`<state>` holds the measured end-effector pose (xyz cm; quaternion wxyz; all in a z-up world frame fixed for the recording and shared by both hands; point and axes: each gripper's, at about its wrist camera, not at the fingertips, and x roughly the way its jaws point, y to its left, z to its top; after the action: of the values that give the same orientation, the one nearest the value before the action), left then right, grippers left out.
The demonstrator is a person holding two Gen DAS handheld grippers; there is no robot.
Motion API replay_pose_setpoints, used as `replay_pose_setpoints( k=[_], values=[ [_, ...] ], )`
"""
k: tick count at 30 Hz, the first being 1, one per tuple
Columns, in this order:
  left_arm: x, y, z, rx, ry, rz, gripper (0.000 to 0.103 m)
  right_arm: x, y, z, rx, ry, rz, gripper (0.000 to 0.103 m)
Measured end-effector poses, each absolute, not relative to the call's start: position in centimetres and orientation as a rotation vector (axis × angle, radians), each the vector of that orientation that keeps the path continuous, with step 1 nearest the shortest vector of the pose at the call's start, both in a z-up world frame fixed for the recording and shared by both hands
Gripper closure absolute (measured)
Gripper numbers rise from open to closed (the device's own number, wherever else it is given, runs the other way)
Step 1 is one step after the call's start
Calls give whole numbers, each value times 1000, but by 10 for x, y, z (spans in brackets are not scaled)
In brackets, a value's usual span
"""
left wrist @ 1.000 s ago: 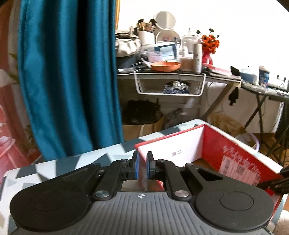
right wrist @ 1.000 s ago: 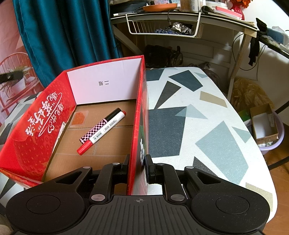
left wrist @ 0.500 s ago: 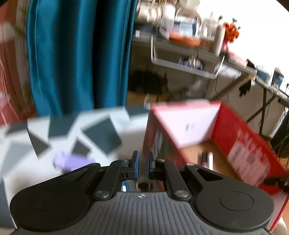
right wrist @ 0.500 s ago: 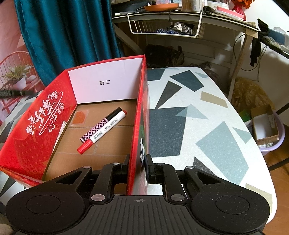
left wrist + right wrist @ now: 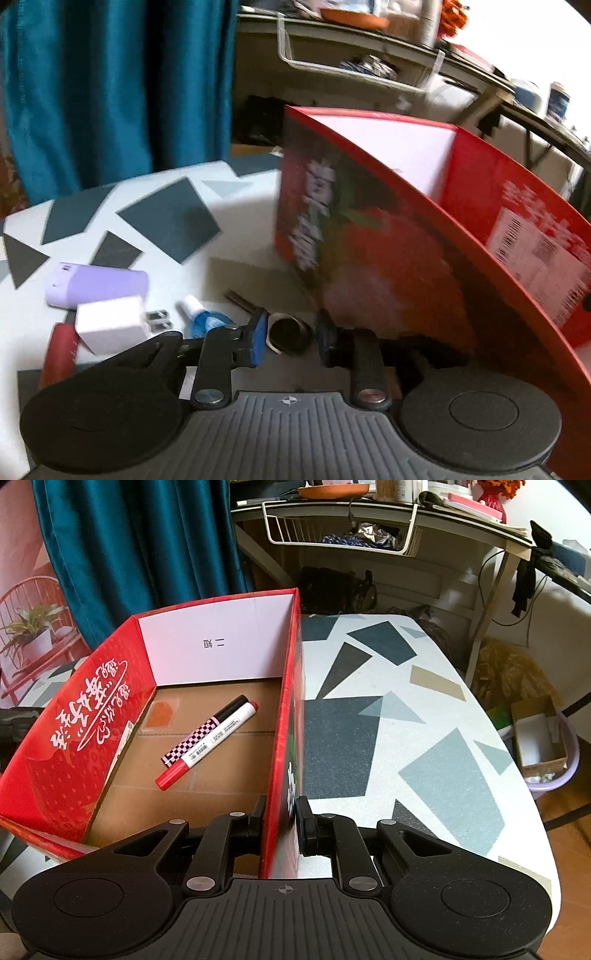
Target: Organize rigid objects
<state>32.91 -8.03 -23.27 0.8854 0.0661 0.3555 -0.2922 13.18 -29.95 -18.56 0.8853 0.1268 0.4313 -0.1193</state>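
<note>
The left gripper [image 5: 290, 338], fingers spread, brackets a blurred ring [image 5: 288, 335] on the surface [image 5: 177, 266]. The right gripper [image 5: 281, 823] pinches the box [image 5: 286, 738] wall at 6 o'clock; two markers [image 5: 210, 738] lie inside.

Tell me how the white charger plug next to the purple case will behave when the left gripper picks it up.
The white charger plug looks blocky and flat-sided, so it probably stays put rather than rolling. Its smooth glossy shell may slip a little between the fingers. Its metal prongs stick out on one side, so gripping the body seems safer. The left gripper is open near it.
</note>
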Motion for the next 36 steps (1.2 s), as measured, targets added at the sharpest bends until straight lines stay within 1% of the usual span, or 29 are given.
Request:
replay_pose_setpoints(
  k=[1,2,6,7,12,13,16,17,26,28,30,31,32,33,36],
  values=[
    [334,-79,-234,125,739,-596,66,132,-299,-185,263,899,-249,90],
    [338,-78,-235,106,742,-585,66,133,-299,-185,262,901,-250,90],
    [353,-79,-235,39,754,-562,66,135,-299,-186,258,910,-253,90],
    [356,-80,-236,36,756,-561,68,135,-299,-187,258,913,-254,90],
    [364,-88,-243,72,806,-515,68,136,-299,-187,255,919,-254,90],
    [361,-89,-245,99,799,-505,71,136,-299,-188,255,918,-254,90],
    [348,-95,-246,209,772,-485,84,136,-299,-188,255,917,-254,90],
    [344,-94,-245,224,773,-488,86,136,-299,-188,255,917,-254,90],
    [307,-67,-242,217,804,-558,87,137,-299,-187,258,914,-257,90],
    [300,-57,-241,179,825,-592,87,136,-299,-187,260,911,-256,90],
    [291,-49,-236,132,829,-605,83,136,-299,-187,261,909,-256,90],
    [285,-46,-234,126,823,-596,67,135,-299,-188,263,906,-256,90],
    [279,-45,-232,120,812,-585,49,135,-299,-188,266,903,-256,90],
    [272,-43,-230,113,800,-572,44,134,-299,-188,269,900,-255,89],
    [261,-48,-233,128,809,-562,44,133,-300,-188,271,895,-253,89]
  ],
)
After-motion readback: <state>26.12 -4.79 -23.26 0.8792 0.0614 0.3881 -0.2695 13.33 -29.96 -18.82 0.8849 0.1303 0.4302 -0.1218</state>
